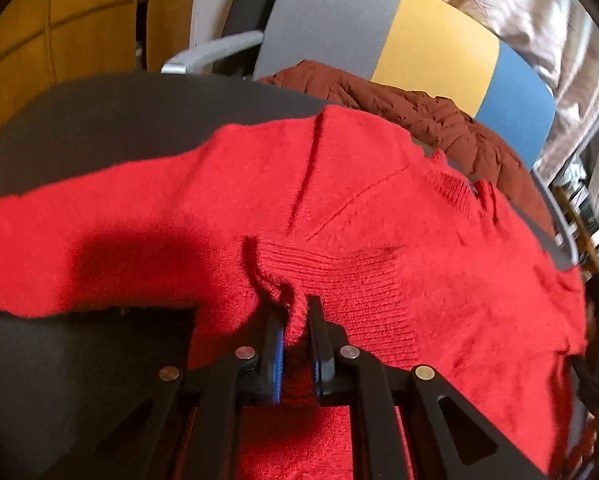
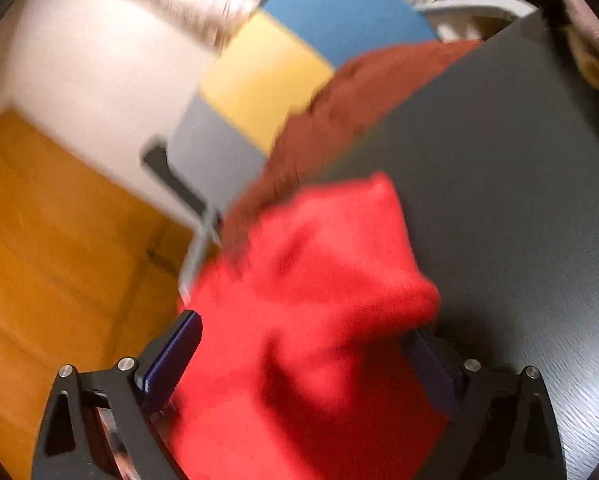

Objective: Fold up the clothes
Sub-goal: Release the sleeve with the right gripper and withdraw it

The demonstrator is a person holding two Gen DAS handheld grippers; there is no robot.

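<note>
A fuzzy red sweater [image 1: 339, 208] is lying rumpled across the dark desk [image 1: 111, 120], the left tongs [image 1: 297, 320] pinching its ribbed hem, the right tongs [image 2: 299, 344] gaping wide around a bunched fold.

Ahead of the left claw, past the dark tabletop [image 1: 111, 120], stands a chair [image 1: 331, 20] with a backrest in grey, yellow and blue panels and a grey armrest [image 1: 215, 50]. A brown quilted jacket [image 1: 411, 108] lies on its seat, up against the table's far edge. Orange-yellow wood panelling [image 1: 79, 12] fills the far left.
</note>
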